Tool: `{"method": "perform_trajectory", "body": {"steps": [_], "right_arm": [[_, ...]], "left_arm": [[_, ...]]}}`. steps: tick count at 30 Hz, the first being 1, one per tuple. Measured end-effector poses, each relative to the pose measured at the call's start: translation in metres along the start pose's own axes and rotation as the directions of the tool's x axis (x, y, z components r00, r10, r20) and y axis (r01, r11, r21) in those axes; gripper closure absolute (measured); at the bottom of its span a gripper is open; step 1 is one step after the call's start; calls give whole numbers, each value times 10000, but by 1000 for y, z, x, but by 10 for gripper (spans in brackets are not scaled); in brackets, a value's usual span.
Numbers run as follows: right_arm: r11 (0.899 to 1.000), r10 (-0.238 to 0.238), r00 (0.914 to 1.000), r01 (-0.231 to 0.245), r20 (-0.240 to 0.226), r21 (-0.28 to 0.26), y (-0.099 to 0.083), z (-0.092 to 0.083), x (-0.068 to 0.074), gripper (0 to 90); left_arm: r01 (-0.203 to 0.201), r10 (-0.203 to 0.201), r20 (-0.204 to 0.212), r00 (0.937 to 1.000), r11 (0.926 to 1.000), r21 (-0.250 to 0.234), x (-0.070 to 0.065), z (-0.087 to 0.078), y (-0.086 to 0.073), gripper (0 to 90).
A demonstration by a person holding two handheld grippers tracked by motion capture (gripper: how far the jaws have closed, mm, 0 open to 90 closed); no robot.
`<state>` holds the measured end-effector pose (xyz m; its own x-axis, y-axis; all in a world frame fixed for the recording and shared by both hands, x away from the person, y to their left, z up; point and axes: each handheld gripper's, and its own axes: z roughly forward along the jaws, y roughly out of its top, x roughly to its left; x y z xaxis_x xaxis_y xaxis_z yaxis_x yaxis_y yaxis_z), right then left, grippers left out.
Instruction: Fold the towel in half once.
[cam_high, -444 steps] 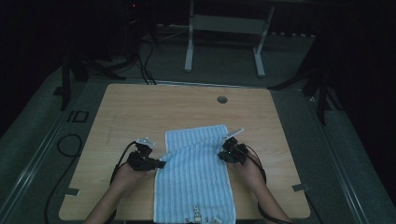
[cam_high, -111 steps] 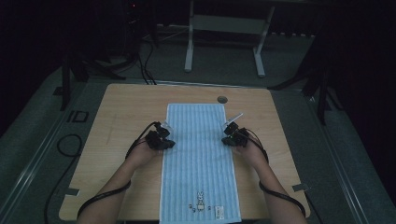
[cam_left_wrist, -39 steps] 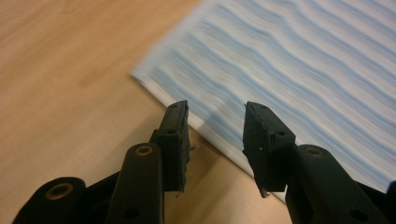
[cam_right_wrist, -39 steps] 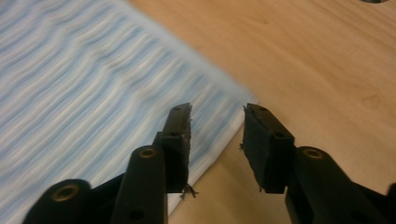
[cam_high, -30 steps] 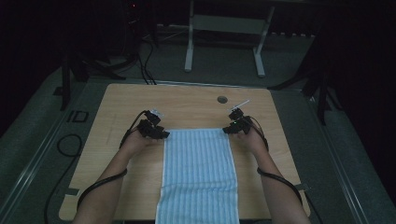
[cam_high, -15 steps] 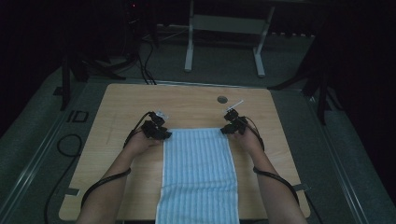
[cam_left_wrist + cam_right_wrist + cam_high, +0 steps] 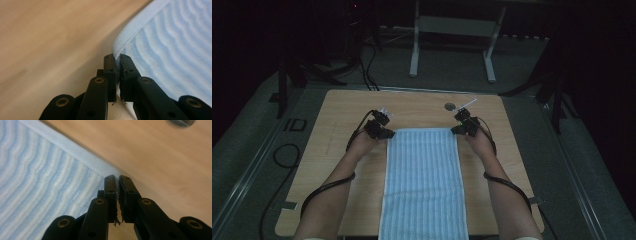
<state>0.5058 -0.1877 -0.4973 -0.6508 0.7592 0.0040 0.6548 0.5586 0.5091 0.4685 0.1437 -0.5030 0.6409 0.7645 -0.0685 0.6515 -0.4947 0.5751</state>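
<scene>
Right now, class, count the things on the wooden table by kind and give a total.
Towels: 1, striped blue towel
Grippers: 2, left gripper and right gripper, each shut on a far corner of it
Round grey discs: 1, disc
Total: 4

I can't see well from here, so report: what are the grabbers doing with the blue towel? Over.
Left gripper shut on towel corner. Right gripper shut on other far corner. Nothing in the way.

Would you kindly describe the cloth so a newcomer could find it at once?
On the wooden table, the towel runs down the middle to the near edge. It is light blue with fine pale stripes, and its two far corners are pinched by the left gripper and right gripper.
</scene>
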Motion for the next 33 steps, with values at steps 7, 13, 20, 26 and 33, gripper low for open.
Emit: {"method": "perform_trajectory", "body": {"steps": [7,13,20,26,33], "right_arm": [[9994,-179,9979,197,628,-290,34,-25,-12,847],[9940,-315,9911,446,1295,-996,69,-61,-17,847],[9755,-393,9863,726,1602,-2078,91,-107,-21,846],[9643,-403,9807,883,1913,-2496,105,-134,-19,846],[9736,-509,9914,761,1207,-2150,76,-107,-22,844]], "left_arm": [[-389,378,-857,9956,9992,-112,7,-18,36,855],[-448,338,-1378,9899,9960,-778,12,-50,73,854],[-632,327,-1749,9840,9830,-1722,11,-88,97,854],[-773,396,-1838,9822,9762,-2026,4,-102,110,853],[-1032,831,-1414,9865,9846,-1414,-5,-78,90,851]]}}
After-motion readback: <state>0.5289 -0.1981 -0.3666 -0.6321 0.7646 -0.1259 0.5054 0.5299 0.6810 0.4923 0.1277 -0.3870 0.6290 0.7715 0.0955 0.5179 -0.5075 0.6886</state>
